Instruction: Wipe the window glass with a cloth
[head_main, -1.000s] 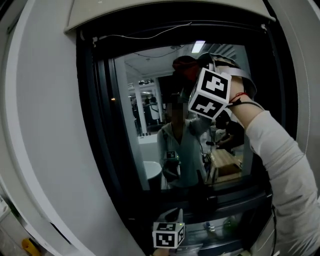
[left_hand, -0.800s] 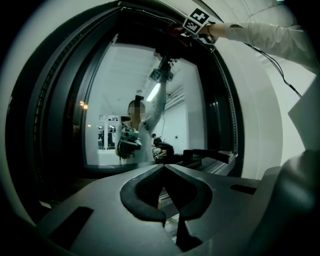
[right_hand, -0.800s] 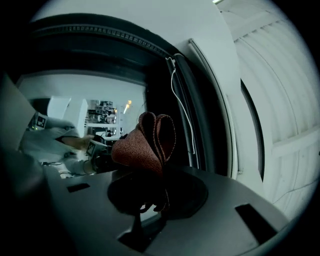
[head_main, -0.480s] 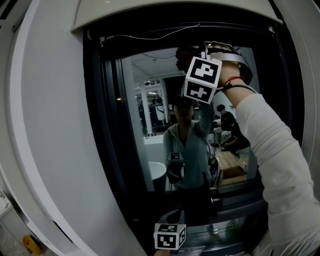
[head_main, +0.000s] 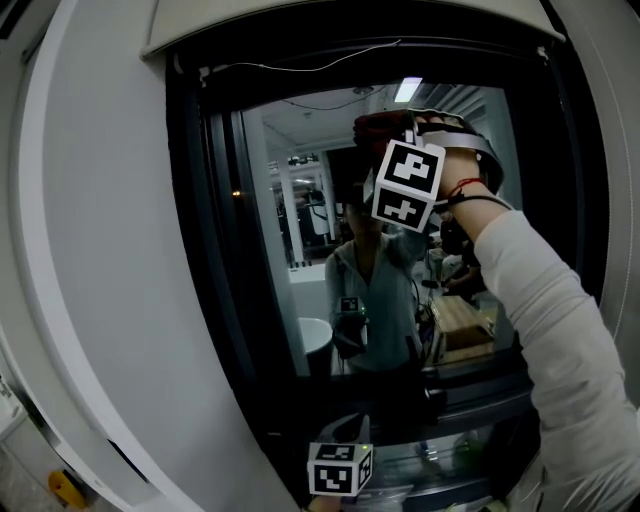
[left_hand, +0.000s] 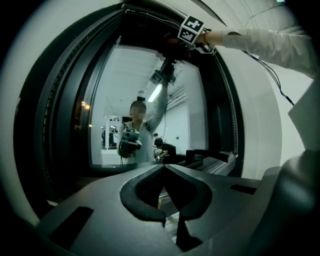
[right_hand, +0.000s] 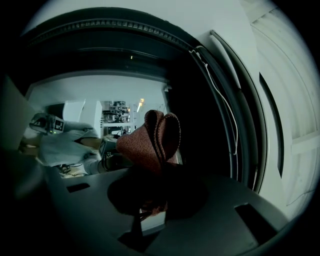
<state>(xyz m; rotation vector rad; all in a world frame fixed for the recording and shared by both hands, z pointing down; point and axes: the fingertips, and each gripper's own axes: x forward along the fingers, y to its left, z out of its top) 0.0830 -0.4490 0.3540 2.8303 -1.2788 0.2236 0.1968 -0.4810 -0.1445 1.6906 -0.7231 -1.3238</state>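
Now my right gripper (head_main: 392, 140), fingers clenched on the red cloth (right_hand: 150, 137), has slid slightly back down the upper glass (head_main: 300, 300), mid-wipe, while my left gripper (left_hand: 162, 172) waits low, fingers closed and empty.

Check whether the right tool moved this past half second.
Yes: the right tool, clamping a reddish woven cloth, dropped from the top of the black window frame.
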